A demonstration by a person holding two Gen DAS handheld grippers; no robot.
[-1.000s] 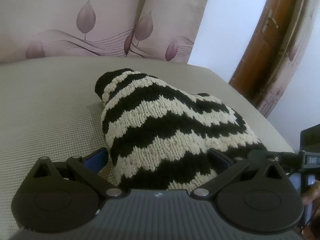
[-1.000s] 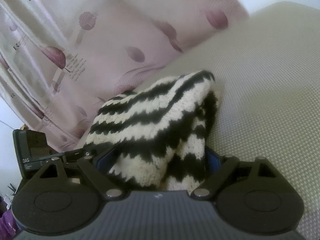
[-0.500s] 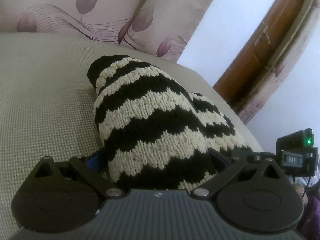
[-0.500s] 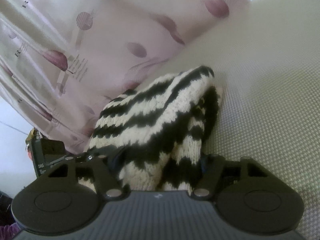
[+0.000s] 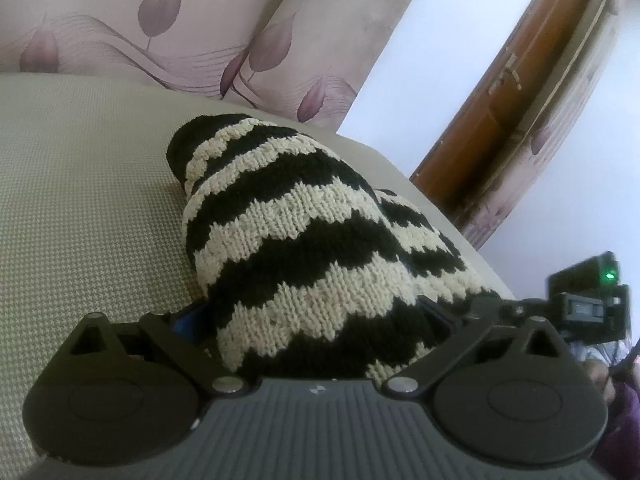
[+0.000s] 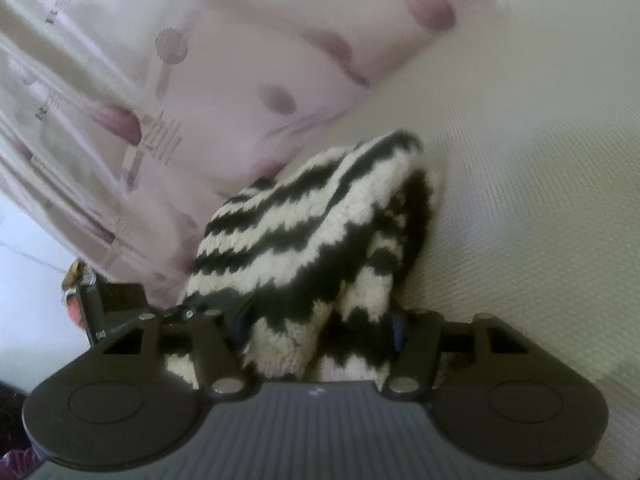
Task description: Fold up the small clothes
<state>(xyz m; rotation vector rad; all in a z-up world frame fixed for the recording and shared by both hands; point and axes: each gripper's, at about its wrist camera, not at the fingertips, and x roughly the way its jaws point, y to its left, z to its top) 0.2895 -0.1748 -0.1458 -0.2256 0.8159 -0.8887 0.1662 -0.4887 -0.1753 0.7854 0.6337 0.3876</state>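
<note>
Nearest, the left tool [image 5: 320,316] and the right tool [image 6: 318,324] each pinch an end of 1 black-and-cream zigzag-striped knitted garment [image 5: 304,240]; the right jaws have just been closing. It drapes over the beige woven surface [image 5: 80,208], before the leaf-patterned curtain [image 5: 200,32].

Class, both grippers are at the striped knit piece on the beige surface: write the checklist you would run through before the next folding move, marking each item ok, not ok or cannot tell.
1. Right gripper has the knit piece between its fingers: ok; its jaws have just been closing and now pinch a bunched fold.
2. Left gripper has cloth between its fingers: ok, the knit piece fills the gap.
3. Left pads actually pressing the cloth: cannot tell, the fabric hides them.
4. Far end of the piece resting on the beige surface: ok.
5. Cloth lying flat and smooth: not ok, it is humped and doubled over.
6. Grippers apart from each other: ok, the right gripper sits off to the side.
</note>
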